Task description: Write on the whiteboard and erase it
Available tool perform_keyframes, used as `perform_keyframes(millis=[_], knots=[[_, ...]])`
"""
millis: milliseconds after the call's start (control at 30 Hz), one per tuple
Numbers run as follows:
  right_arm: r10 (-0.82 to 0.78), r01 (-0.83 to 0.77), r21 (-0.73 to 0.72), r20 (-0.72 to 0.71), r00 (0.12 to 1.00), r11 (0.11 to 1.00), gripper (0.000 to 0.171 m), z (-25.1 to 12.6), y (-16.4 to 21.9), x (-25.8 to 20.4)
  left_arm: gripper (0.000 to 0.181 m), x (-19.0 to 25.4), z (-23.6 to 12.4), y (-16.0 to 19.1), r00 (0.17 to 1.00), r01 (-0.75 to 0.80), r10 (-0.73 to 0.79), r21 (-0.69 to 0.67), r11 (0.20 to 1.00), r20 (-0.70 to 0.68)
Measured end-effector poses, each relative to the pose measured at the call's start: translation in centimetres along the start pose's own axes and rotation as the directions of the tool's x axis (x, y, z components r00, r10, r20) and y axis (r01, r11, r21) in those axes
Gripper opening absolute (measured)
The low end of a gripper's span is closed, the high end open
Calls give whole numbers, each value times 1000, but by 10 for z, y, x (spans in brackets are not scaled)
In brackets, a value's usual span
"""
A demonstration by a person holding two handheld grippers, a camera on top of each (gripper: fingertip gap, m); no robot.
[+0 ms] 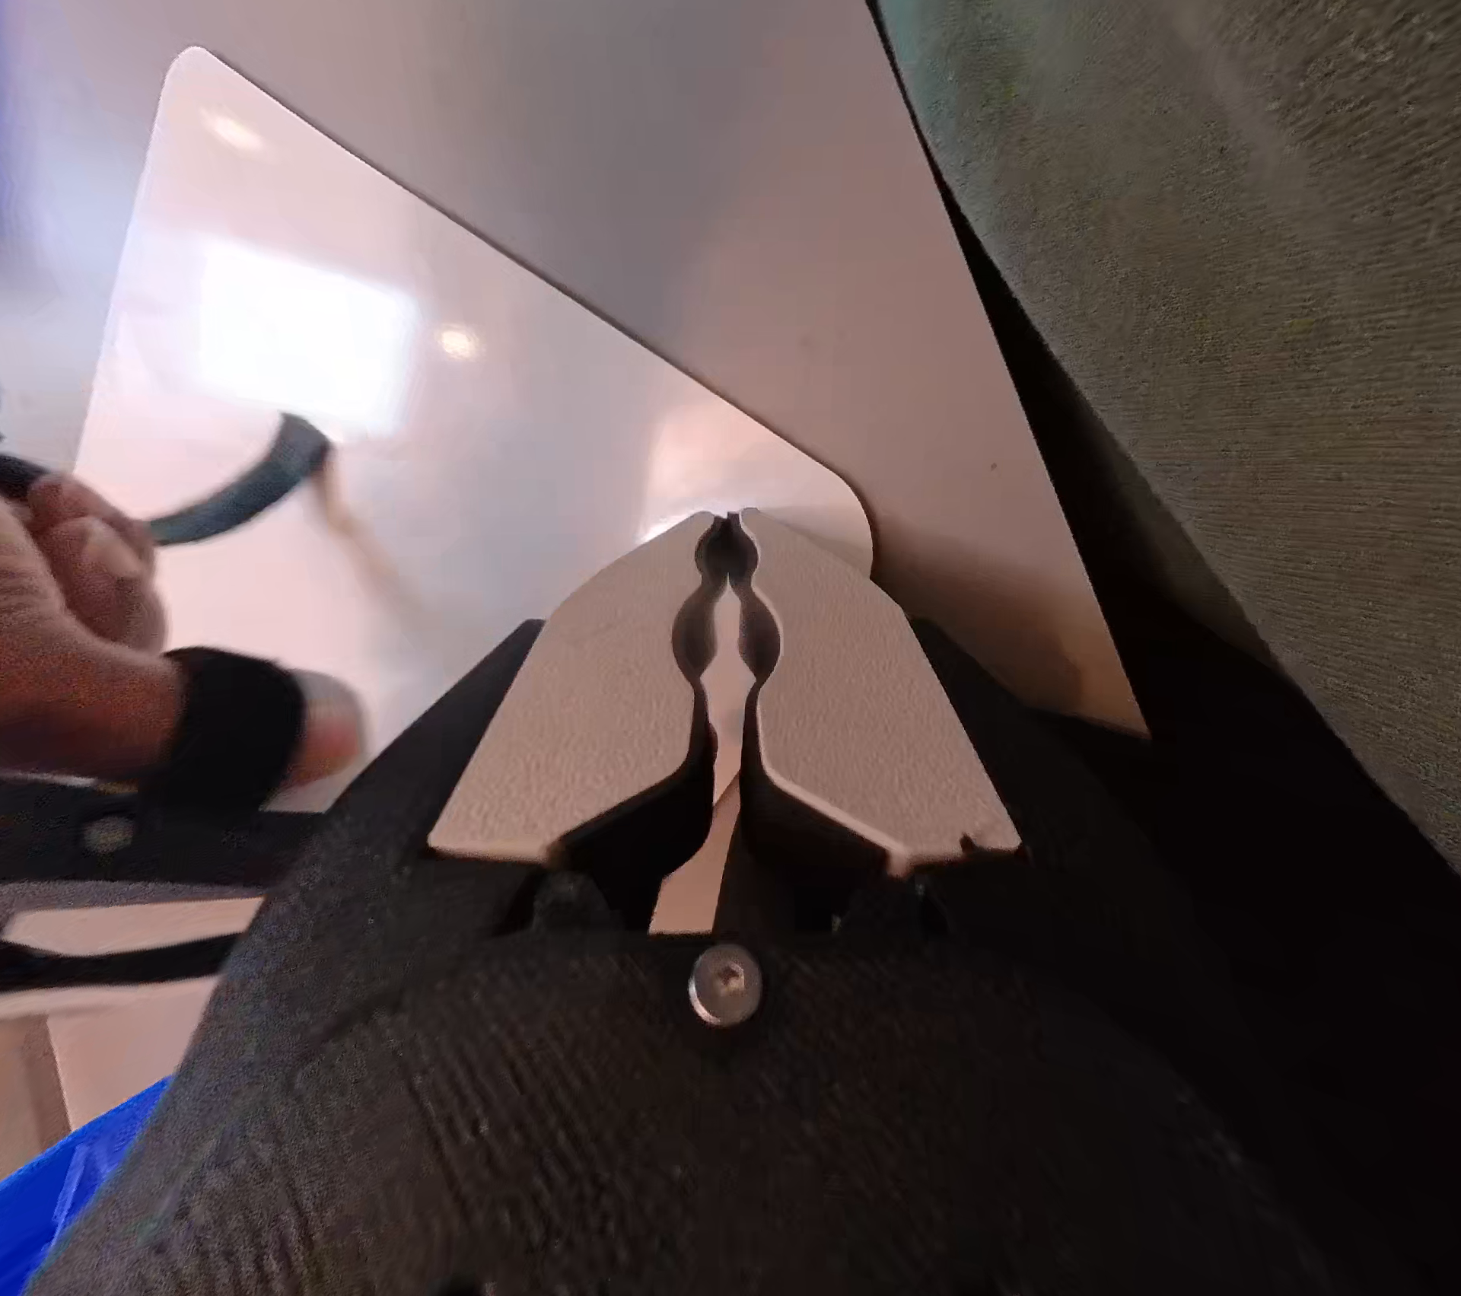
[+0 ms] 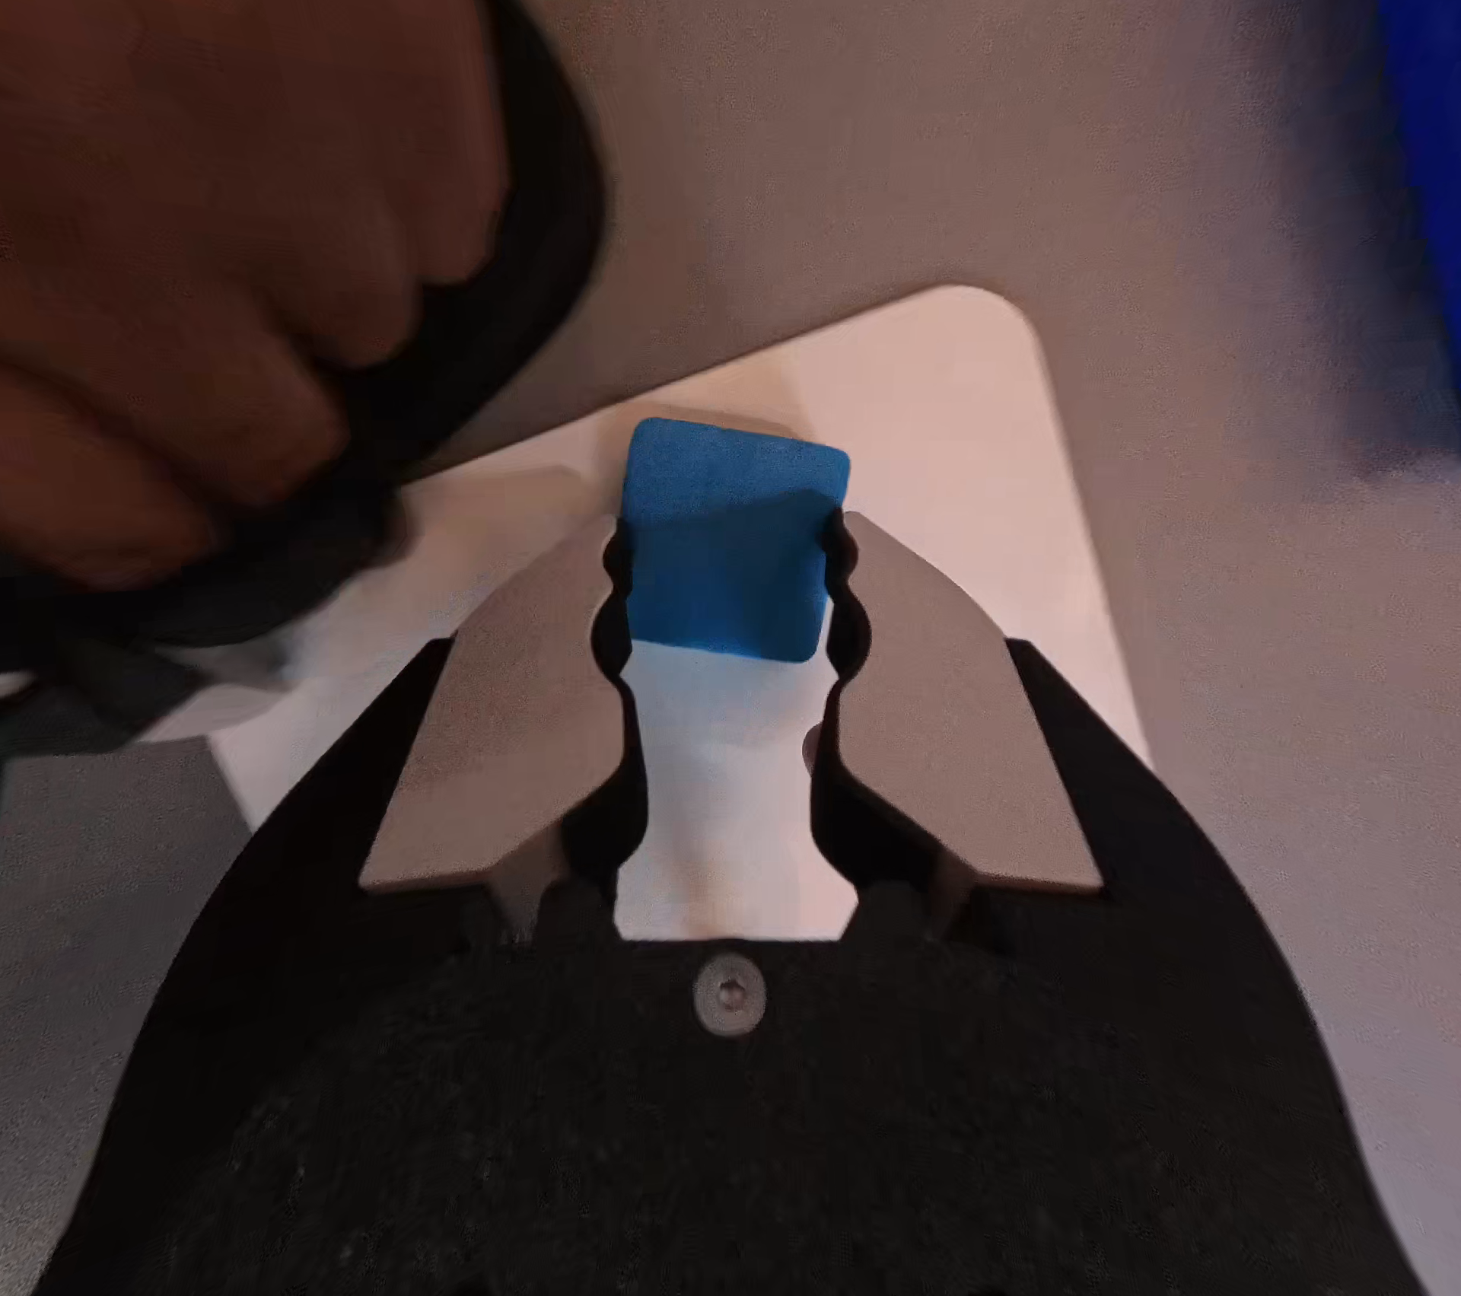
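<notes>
Left gripper (image 1: pixel 729 516) pinched closed at rounded corner of glossy white whiteboard (image 1: pixel 332 325), toward 12 o'clock. Right gripper (image 2: pixel 727 523) clamped on blue square foam eraser (image 2: pixel 731 538), pressed on board at 12 o'clock. No readable writing.
</notes>
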State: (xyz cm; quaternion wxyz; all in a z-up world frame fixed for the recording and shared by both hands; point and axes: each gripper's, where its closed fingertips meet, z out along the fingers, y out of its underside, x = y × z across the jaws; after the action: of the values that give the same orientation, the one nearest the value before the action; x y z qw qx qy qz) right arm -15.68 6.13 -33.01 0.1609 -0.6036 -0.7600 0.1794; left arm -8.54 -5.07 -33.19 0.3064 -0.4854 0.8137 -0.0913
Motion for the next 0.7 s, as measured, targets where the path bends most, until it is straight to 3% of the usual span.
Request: perform_keyframes(millis=[67, 100, 200, 267, 333, 433, 500, 600, 667, 700], knots=[[82, -82, 3, -71, 994, 997, 48, -8, 20, 41, 1, 0, 0, 0, 1000, 14, -14, 15, 1000, 2], [91, -91, -3, -61, 994, 996, 48, -14, 30, 40, 1, 0, 0, 0, 1000, 23, -23, 22, 999, 0], [-74, 77, -29, 93, 993, 997, 48, -16, 29, -30, 1, 0, 0, 0, 1000, 19, -19, 24, 1000, -5], [-181, 185, -38, 95, 979, 982, 48, -6, 10, -48, 1, 0, 0, -1, 1000, 21, -21, 26, 999, -11], [-56, 55, 28, 21, 998, 998, 49, 1, -3, -9, 1, 0, 1, -1, 1000, 16, -16, 26, 1000, -8], [92, -90, 20, -85, 992, 996, 48, -17, 34, 46, 1, 0, 1, -1, 999, 31, -31, 40, 999, -12], [88, -88, -5, -29, 996, 996, 48, -33, 60, 15, 1, 1, 1, -1, 999, 39, -38, 47, 998, -20], [-15, 17, -18, 75, 997, 1000, 48, -40, 64, -71, 1, 1, 1, -2, 999, 42, -41, 50, 998, -26], [-9, 9, -16, 11, 1000, 1000, 48, -37, 58, -77, 1, 1, 1, -2, 999, 39, -38, 50, 998, -24], [79, -79, 22, -21, 997, 997, 48, -37, 59, -58, 1, 1, 1, -2, 999, 36, -35, 47, 998, -23]])
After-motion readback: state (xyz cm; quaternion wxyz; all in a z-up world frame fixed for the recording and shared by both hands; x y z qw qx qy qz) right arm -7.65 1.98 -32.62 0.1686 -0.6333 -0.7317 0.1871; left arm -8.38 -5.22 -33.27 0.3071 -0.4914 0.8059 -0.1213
